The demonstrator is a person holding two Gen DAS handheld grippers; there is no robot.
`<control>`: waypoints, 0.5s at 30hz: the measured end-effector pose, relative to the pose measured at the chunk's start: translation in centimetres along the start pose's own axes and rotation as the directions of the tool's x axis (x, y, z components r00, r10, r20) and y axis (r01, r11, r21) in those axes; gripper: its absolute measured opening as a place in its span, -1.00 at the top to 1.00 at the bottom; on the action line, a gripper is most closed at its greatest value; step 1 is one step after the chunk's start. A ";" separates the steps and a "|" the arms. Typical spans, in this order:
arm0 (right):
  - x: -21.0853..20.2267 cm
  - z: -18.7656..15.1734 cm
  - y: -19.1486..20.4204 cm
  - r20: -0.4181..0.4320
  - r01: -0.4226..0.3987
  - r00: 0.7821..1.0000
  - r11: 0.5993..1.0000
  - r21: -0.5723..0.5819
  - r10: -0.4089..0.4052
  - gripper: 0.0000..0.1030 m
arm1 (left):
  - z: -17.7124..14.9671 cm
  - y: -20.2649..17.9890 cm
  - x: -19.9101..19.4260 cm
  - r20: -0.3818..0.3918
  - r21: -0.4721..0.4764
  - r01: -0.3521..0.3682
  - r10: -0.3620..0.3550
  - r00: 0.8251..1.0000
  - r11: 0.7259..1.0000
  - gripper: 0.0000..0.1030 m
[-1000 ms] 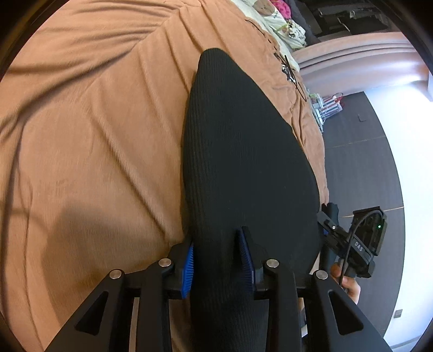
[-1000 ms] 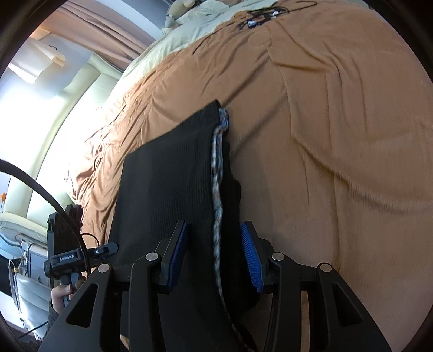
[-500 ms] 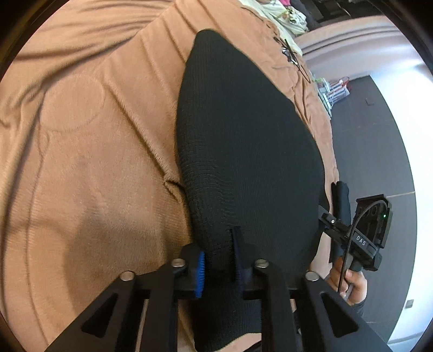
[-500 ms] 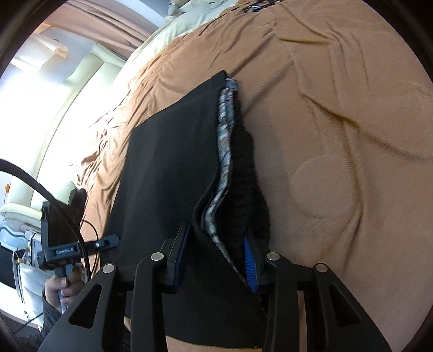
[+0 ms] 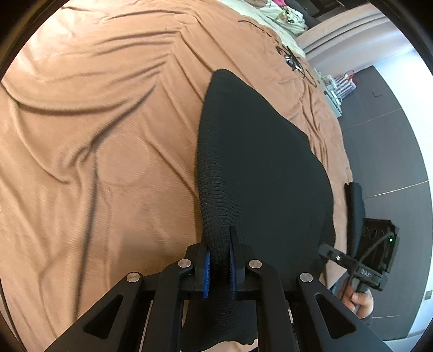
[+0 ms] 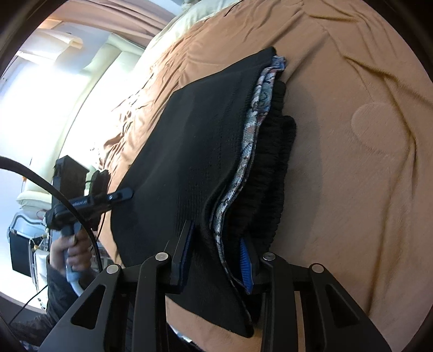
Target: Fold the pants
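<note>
The black knit pants [image 5: 259, 173] lie on the tan bedspread [image 5: 94, 162], with their near end lifted. My left gripper [image 5: 219, 266] is shut on the pants' near left edge. In the right wrist view the pants [image 6: 200, 151] show a patterned grey lining [image 6: 254, 121] along the right edge. My right gripper [image 6: 216, 257] is shut on that near right edge, black fabric and lining bunched between the blue pads [image 6: 245, 260]. Each view shows the other gripper: the right one [image 5: 362, 260] and the left one [image 6: 81, 197].
The bedspread [image 6: 351, 135] is wrinkled on both sides of the pants. A black cable [image 5: 292, 59] and pale bedding [image 5: 281, 13] lie at the far end of the bed. Dark floor [image 5: 384, 135] lies beyond the bed's right edge.
Both grippers have closed on the near end of the pants and lifted it off the bedspread. The fabric now bunches between the pads of each.
</note>
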State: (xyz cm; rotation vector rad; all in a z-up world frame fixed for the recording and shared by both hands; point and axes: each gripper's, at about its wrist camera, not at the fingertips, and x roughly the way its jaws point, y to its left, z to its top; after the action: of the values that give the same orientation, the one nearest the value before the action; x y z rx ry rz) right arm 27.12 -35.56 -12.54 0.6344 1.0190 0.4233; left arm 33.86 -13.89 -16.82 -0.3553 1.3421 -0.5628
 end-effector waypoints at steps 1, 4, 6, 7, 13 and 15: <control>-0.3 0.1 -0.1 0.010 0.010 1.000 1.000 -0.003 -0.010 0.45 | 0.0 0.0 0.1 -0.009 0.007 -0.003 0.003 1.000 1.000 0.77; -1.8 0.9 -1.2 0.065 0.015 0.998 1.000 0.006 -0.016 0.19 | 0.3 -0.3 0.6 -0.025 0.026 -0.029 0.030 0.999 0.999 0.60; -2.8 1.2 -2.0 0.105 0.011 0.994 1.000 0.027 -0.013 -0.28 | 0.6 -0.3 0.9 -0.025 0.036 -0.042 0.043 0.999 0.998 0.24; -3.3 1.6 -2.5 0.124 0.008 0.992 0.999 0.041 -0.013 -0.36 | 0.8 -0.4 0.9 -0.019 0.039 -0.040 0.041 0.999 0.998 0.00; -2.5 4.5 -5.7 0.121 -0.049 0.992 0.991 0.123 0.034 -0.36 | 2.8 -0.3 0.9 0.011 0.040 -0.034 0.033 0.999 0.999 -0.08; -1.5 5.2 -6.2 0.104 -0.060 0.994 0.987 0.147 0.045 -0.36 | 3.6 -0.5 1.2 0.016 0.048 -0.037 0.036 0.999 0.998 -0.08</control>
State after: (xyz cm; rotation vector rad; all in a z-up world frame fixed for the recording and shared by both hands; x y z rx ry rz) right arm 31.24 -42.58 -13.77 0.8119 0.9453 0.3593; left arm 37.39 -15.28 -16.79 -0.2945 1.3160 -0.5599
